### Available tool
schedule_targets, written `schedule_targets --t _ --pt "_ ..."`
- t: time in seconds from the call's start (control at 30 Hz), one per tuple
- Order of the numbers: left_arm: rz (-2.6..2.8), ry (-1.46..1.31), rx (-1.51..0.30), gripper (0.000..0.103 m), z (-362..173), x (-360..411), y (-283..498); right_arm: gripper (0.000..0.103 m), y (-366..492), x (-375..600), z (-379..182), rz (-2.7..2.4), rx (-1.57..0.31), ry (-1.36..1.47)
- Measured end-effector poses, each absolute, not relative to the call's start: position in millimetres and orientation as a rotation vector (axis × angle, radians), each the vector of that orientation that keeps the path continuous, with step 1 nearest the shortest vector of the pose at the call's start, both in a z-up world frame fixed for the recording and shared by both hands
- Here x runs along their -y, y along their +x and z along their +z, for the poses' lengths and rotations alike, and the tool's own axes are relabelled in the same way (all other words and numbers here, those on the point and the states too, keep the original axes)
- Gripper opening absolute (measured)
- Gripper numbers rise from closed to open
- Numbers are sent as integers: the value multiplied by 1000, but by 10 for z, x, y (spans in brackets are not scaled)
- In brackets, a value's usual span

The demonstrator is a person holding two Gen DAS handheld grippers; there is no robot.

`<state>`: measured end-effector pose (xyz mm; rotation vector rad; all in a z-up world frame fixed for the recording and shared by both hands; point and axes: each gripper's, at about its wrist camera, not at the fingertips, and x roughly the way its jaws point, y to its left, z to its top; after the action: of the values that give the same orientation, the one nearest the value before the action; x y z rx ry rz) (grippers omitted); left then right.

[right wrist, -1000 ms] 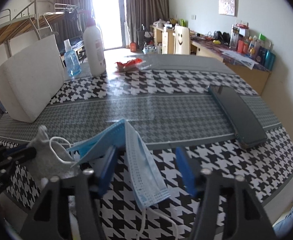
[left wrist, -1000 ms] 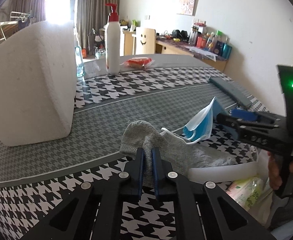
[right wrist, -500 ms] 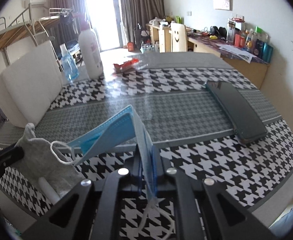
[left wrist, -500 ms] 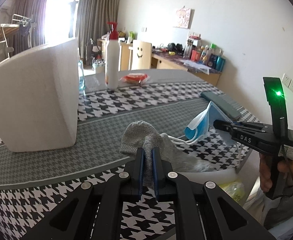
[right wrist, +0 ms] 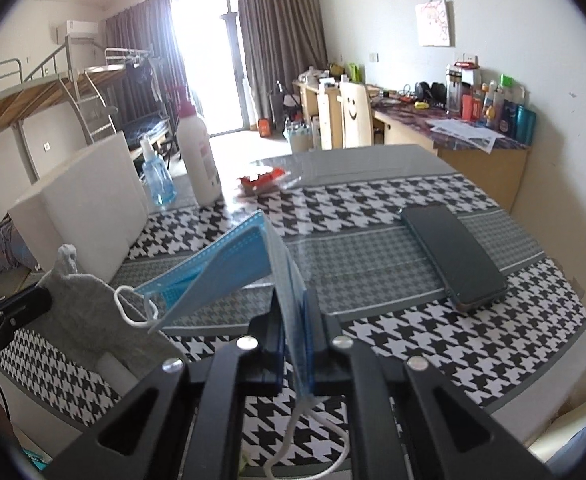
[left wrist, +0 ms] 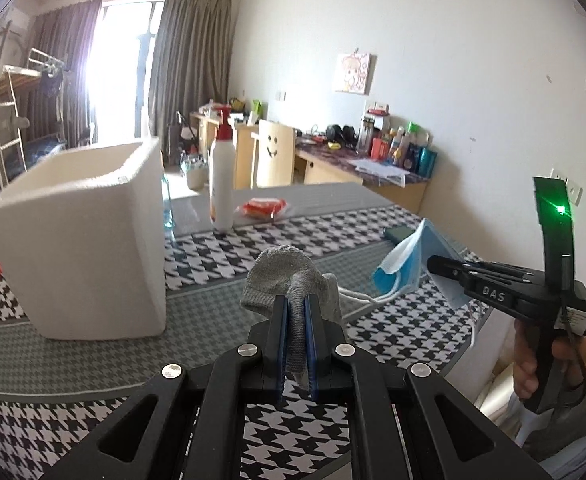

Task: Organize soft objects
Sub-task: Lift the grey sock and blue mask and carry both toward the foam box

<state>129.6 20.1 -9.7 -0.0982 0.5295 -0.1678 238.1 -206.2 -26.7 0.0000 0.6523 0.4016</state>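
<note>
The white foam box (left wrist: 81, 240) stands open-topped on the bench (left wrist: 221, 280), ahead and to the left of both tools, and the left hand-held gripper (left wrist: 295, 332) is plainly the nearer one to it. That gripper's jaws are clamped together on a fold of the grey sock (left wrist: 289, 280), which hangs bunched above the bench, its length running away from the camera. The right hand-held gripper (right wrist: 295, 344) is likewise pinched tight on the blue face mask (right wrist: 233, 268), whose long axis slants out to the left, one ear loop dangling below. If the box is the destination, the sock likely goes in first.
</note>
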Motion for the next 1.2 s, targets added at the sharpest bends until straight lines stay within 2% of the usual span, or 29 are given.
schedule_targets --t 0.5,1.2 --pt "-128 -91 -461 9 101 -264 1188 11 2329 2225 57 386 -567 112" --pt "-24 -34 -388 9 536 -331 1321 11 2296 1961 304 462 -504 40"
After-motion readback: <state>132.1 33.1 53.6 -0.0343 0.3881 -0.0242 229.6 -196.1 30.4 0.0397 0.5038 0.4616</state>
